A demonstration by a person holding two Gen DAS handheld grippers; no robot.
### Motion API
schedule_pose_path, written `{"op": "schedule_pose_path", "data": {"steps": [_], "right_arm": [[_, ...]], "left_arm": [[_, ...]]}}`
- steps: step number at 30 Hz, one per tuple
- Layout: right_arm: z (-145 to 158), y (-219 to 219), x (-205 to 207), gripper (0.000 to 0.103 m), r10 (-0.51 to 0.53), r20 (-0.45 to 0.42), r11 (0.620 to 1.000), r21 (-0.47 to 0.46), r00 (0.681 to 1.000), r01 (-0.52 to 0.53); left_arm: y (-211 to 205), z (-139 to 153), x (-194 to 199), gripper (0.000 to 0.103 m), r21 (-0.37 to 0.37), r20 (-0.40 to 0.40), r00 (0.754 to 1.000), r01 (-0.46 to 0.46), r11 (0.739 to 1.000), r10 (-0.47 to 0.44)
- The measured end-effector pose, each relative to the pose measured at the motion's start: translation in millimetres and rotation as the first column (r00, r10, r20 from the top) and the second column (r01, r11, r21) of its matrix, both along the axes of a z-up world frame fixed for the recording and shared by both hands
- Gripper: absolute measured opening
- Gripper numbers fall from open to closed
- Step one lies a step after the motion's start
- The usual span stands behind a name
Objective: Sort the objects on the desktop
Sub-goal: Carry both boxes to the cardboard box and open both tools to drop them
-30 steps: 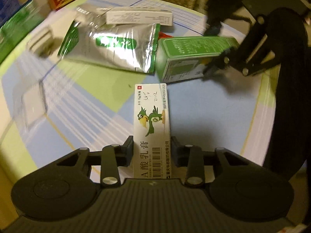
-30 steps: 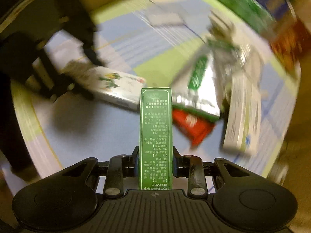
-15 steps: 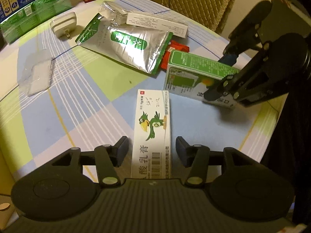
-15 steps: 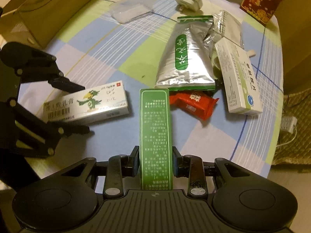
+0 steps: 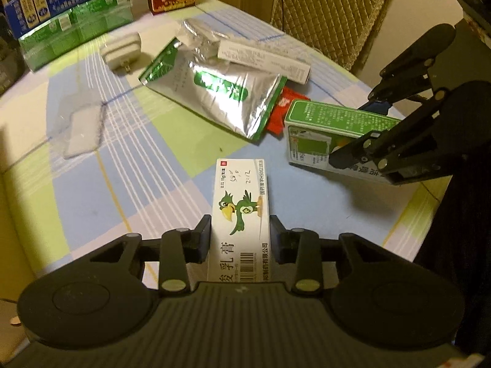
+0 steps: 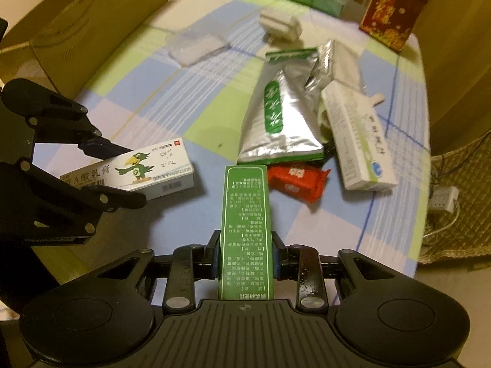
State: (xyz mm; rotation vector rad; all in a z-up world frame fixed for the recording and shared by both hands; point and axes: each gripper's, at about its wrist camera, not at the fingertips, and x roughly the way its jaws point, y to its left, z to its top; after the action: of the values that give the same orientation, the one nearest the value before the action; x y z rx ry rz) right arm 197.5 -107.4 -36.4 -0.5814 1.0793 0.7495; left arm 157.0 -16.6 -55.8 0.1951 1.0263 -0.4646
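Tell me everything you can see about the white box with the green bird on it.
The white carton is long, slim cardboard, printed with a green cartoon bird, black Chinese lettering, a barcode and handwritten marks. It points away between the left gripper fingers, which flank it; the jaws look slightly parted, so the grip is unclear. It sits low over the checked tablecloth.

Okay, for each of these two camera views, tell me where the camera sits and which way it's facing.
Left wrist view: sits on the left tool, facing forward over the checked tablecloth; its own fingers flank the white bird box; the right tool shows at right.
Right wrist view: sits on the right tool, facing across the table toward the cardboard box; its fingers clamp the green box; the left tool shows at left.
Shared: both boxes, silver pouch, red packet, white charger.
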Motion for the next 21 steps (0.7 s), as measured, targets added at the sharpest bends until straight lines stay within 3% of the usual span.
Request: {"op": "schedule_pose_path", "data": {"steps": [6, 12, 17, 21], "right_arm": [[24.8, -0.7, -9.0, 0.027, -0.029, 0.022, 0.998, 0.055, 0.999, 0.027], [71.2, 23.6, -20.1, 0.027, -0.007, 0.089, 0.992, 0.128, 0.996, -0.004], [124.3, 77.1, -34.1, 0.027, 0.026, 0.159, 0.969, 0.237, 0.987, -0.063], [156.7, 137.4, -49.1, 0.027, 0.069, 0.197, 0.945, 0.302, 0.978, -0.127]], "left_arm": [[5.8, 23.1, -7.7, 0.033, -0.005, 0.034, 0.999, -0.022, 1.000, 0.022], [32.7, 72.6, -20.0, 0.033, -0.009, 0.137, 0.989, -0.055, 0.998, 0.056], [90.4, 117.1, -32.1, 0.033, 0.000, 0.216, 0.965, -0.153, 0.988, 0.149], [149.7, 143.2, -39.8, 0.033, 0.029, 0.265, 0.931, -0.267, 0.963, 0.250]]}}
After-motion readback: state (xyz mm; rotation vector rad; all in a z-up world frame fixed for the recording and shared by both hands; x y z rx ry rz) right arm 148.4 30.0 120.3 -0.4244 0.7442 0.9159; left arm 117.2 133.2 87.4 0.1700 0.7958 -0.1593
